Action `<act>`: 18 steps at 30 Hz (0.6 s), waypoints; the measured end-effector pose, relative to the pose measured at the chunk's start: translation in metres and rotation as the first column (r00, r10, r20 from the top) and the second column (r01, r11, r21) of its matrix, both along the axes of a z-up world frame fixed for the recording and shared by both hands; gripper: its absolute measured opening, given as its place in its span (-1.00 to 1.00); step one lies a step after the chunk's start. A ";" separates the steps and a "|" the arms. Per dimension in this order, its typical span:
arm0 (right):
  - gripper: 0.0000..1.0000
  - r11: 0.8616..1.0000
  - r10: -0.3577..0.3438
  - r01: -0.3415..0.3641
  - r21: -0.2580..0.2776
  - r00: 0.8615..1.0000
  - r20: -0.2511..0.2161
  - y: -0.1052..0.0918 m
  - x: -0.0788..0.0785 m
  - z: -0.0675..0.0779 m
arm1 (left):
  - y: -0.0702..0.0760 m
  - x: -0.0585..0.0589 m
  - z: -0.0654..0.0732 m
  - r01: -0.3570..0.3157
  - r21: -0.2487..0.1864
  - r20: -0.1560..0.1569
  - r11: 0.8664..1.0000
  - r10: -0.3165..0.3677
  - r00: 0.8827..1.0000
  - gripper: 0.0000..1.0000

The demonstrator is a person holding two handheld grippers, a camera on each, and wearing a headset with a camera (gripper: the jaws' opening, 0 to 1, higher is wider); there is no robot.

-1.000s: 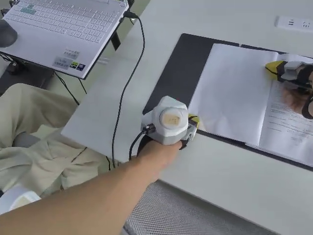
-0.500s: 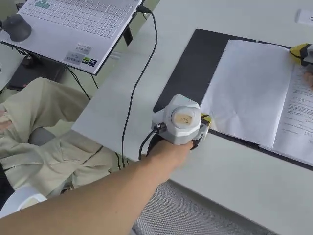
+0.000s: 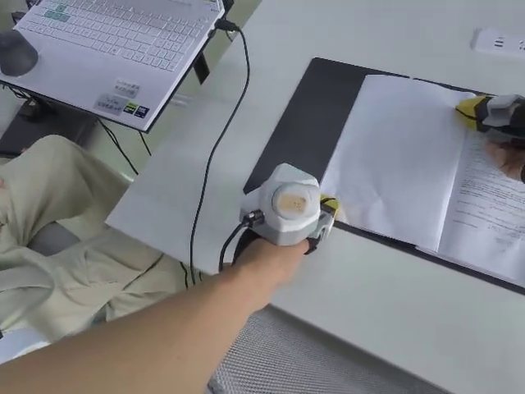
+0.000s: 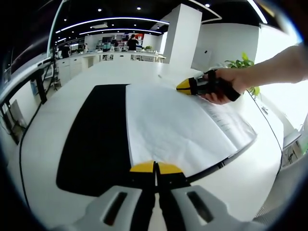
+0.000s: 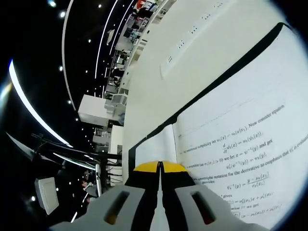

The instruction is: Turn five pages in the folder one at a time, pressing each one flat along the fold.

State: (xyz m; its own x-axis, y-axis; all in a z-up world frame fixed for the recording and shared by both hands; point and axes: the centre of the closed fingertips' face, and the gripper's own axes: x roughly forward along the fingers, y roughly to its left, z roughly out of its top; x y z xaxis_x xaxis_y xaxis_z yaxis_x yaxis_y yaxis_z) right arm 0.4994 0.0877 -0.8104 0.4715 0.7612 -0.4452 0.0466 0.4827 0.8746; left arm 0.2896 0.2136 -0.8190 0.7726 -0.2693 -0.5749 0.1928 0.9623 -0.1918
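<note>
— Your yellow-tipped right tool [image 3: 466, 107] has slid slightly down the fold [image 3: 451, 197]. Jaws?
— Pressed together. Your left tool [image 4: 155, 167], also closed, rests at the blank white page's [image 3: 402, 156] near edge. The open black folder [image 3: 303, 123] lies on the white counter [image 3: 394, 304].

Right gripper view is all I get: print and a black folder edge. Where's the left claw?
Observer: The left claw is at the near left corner of the blank page, jaws shut.
Operator: Holding the page?
Observer: Can't tell. Its tips sit right at the page's edge.
Operator: Anything else around?
Observer: A laptop left of the table, with its cable crossing the table's corner.
</note>
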 end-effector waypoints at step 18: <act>-1.00 0.972 0.208 -0.197 0.131 0.975 -0.076 0.001 -0.109 0.001 | 0.000 0.000 0.000 0.015 0.019 -0.006 1.000 -0.015 1.000 -1.00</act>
State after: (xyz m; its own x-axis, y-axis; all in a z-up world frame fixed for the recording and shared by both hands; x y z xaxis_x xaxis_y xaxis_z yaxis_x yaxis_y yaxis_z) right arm 0.3900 0.0886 -0.8095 0.2651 0.8878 -0.3762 0.0387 0.3801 0.9242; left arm 0.2900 0.2133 -0.8192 0.7649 -0.2697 -0.5849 0.2060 0.9629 -0.1746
